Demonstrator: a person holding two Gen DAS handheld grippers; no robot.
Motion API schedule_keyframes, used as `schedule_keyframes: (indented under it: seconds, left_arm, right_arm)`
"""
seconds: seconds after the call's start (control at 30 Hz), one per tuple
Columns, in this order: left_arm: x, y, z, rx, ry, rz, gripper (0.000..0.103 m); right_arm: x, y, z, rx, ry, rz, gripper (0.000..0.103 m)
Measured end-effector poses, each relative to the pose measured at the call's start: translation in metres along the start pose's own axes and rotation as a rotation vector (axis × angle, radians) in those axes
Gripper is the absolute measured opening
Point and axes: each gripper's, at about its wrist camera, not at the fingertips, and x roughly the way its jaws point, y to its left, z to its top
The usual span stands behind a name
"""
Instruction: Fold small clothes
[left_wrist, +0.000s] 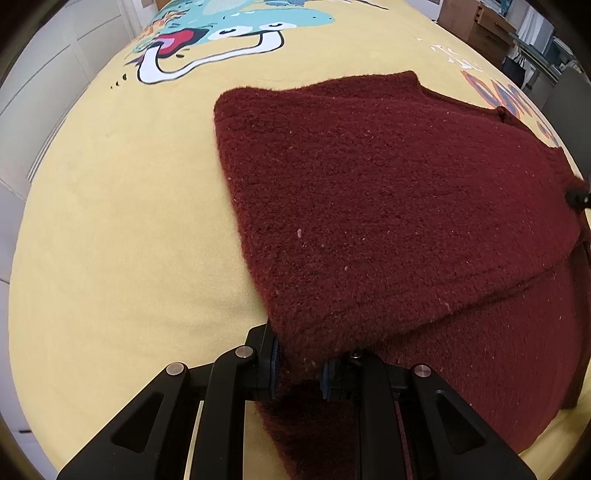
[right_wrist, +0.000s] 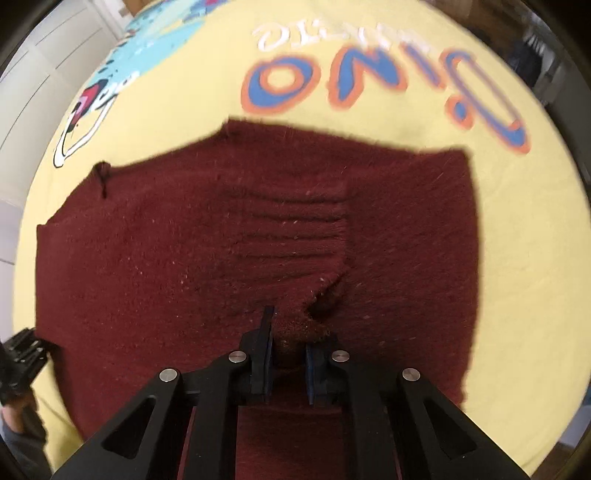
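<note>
A dark red knitted sweater (left_wrist: 388, 206) lies on a yellow printed bedspread (left_wrist: 110, 229). My left gripper (left_wrist: 299, 363) is shut on the near corner of the sweater's folded-over upper layer, low over the bed. In the right wrist view the sweater (right_wrist: 155, 258) spreads wide, with a ribbed cuff (right_wrist: 291, 229) lying on its middle. My right gripper (right_wrist: 290, 354) is shut on a bunched fold of the sweater near that cuff. The other gripper (right_wrist: 22, 347) shows at the sweater's left edge.
The bedspread carries a cartoon dinosaur print (left_wrist: 207, 33) and large blue and orange letters (right_wrist: 369, 74). White cupboard doors (left_wrist: 40, 66) stand to the left. Wooden furniture (left_wrist: 476, 22) stands at the far right.
</note>
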Motion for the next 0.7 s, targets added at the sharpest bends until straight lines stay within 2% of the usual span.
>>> schedule_keyframes:
  seconds: [0.17, 0.37, 0.5, 0.6, 0.63, 0.67, 0.7]
  left_arm:
    - [0.002, -0.003, 0.000, 0.023, 0.014, 0.004, 0.014]
    - [0.008, -0.005, 0.000, 0.038, 0.025, 0.019, 0.014]
    - [0.008, -0.005, -0.002, 0.048, 0.014, 0.026, 0.016]
    - [0.006, -0.008, -0.002, 0.073, 0.017, 0.057, 0.018]
    - [0.006, -0.009, -0.002, 0.076, 0.020, 0.071, 0.019]
    - [0.004, -0.010, -0.001, 0.070, 0.014, 0.078, 0.023]
    - [0.001, -0.013, -0.001, 0.081, 0.005, 0.103, 0.033]
  right_arm:
    - [-0.024, -0.006, -0.013, -0.012, -0.083, -0.030, 0.013]
    - [0.000, -0.010, -0.029, -0.023, -0.029, -0.080, 0.013]
    - [0.008, -0.011, -0.034, -0.005, -0.035, -0.087, 0.015]
    - [0.004, -0.008, -0.035, -0.024, -0.046, -0.111, 0.024]
    - [0.003, -0.008, -0.034, -0.029, -0.054, -0.122, 0.032]
    - [0.002, -0.008, -0.034, -0.032, -0.057, -0.125, 0.038]
    - [0.000, -0.009, -0.036, -0.034, -0.060, -0.127, 0.049]
